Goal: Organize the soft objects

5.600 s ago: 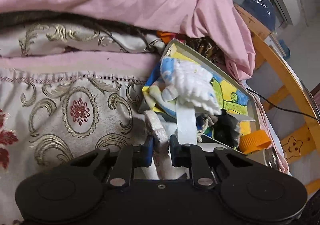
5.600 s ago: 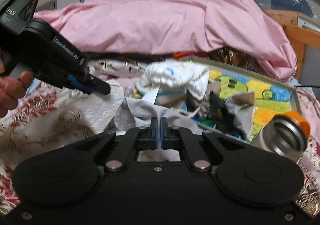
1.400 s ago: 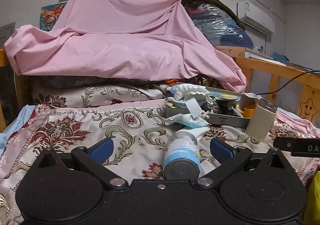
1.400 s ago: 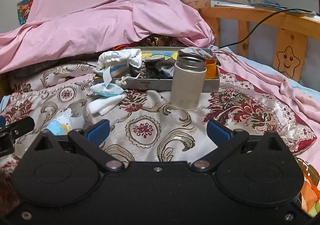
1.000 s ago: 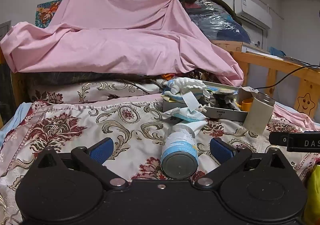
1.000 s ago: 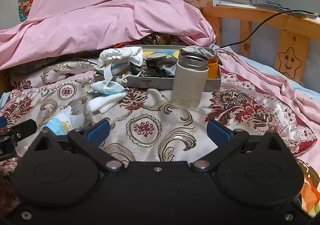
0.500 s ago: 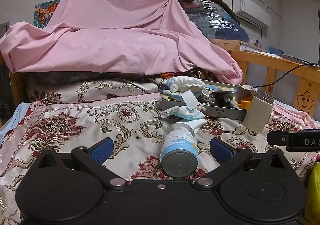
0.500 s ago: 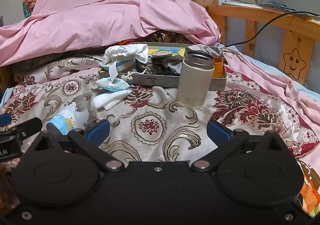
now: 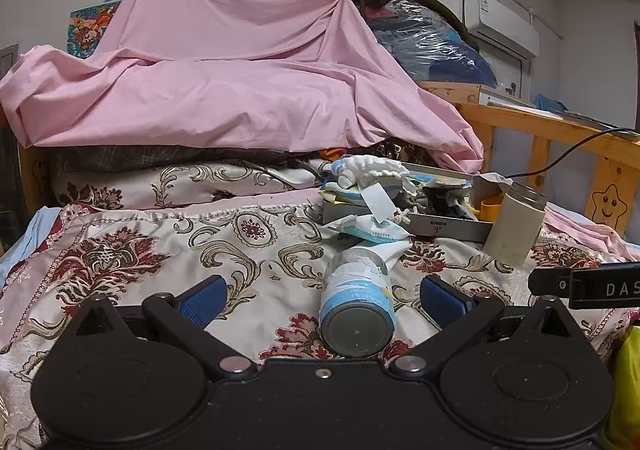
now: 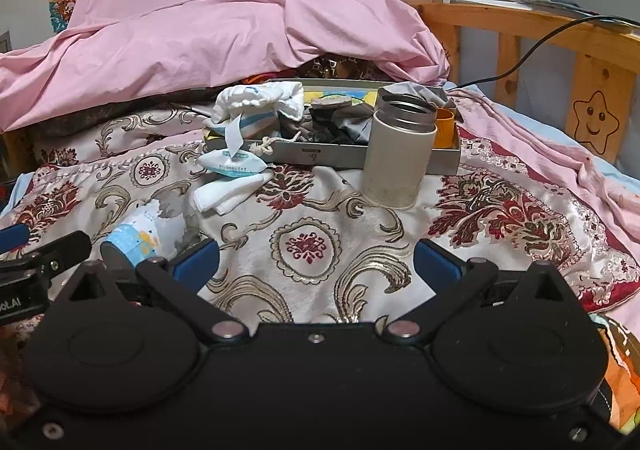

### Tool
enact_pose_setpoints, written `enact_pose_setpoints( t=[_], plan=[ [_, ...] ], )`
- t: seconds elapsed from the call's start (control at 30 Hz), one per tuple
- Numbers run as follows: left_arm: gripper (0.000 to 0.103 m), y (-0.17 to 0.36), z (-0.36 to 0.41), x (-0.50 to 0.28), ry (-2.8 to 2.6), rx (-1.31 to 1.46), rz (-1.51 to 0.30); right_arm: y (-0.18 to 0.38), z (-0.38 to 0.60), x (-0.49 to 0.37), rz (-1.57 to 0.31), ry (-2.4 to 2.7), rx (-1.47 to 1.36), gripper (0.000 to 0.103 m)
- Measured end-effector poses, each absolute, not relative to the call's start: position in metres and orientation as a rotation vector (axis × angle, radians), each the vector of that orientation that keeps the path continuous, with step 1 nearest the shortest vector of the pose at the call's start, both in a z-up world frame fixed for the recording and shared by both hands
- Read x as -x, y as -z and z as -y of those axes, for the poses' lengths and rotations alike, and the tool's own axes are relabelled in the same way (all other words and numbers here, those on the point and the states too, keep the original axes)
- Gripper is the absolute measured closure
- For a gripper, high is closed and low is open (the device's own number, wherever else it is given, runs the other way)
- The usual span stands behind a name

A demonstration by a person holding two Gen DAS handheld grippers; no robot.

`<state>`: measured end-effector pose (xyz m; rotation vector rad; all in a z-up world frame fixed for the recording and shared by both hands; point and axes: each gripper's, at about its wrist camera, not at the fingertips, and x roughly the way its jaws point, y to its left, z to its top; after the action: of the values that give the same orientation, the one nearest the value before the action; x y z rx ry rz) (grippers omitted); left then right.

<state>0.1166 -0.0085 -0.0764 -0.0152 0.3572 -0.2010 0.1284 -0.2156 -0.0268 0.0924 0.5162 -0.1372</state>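
Both grippers spread wide and empty over the patterned bedspread (image 10: 320, 209), low in each frame.

Left gripper (image 9: 322, 296): blue pads far apart; a blue-and-white can (image 9: 356, 306) lies on its side between them, base toward the camera, untouched. Right gripper (image 10: 316, 264): equally wide, only bedspread between the fingers. Centre frame, right view: grey tray (image 10: 332, 155) holding a white cloth bundle (image 10: 256, 97) at its left end and dark crumpled fabric (image 10: 320, 121) beside it. A wipes packet (image 10: 234, 165) and a folded white cloth (image 10: 228, 195) lie just in front of the tray. Steel flask (image 10: 398, 153) stands upright against the tray's front. Pink sheet (image 10: 224, 9) heaped behind.
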Motion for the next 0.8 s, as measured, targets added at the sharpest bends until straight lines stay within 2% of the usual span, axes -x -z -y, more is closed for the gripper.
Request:
enact_pose_setpoints(
  t=[0.8],
  plan=[
    [0.001, 0.0761, 0.0087, -0.1151, 0.211, 0.01, -0.355, 0.0272, 0.2205, -0.1285, -0.523, 0.141, -0.1, 0.0]
  ],
)
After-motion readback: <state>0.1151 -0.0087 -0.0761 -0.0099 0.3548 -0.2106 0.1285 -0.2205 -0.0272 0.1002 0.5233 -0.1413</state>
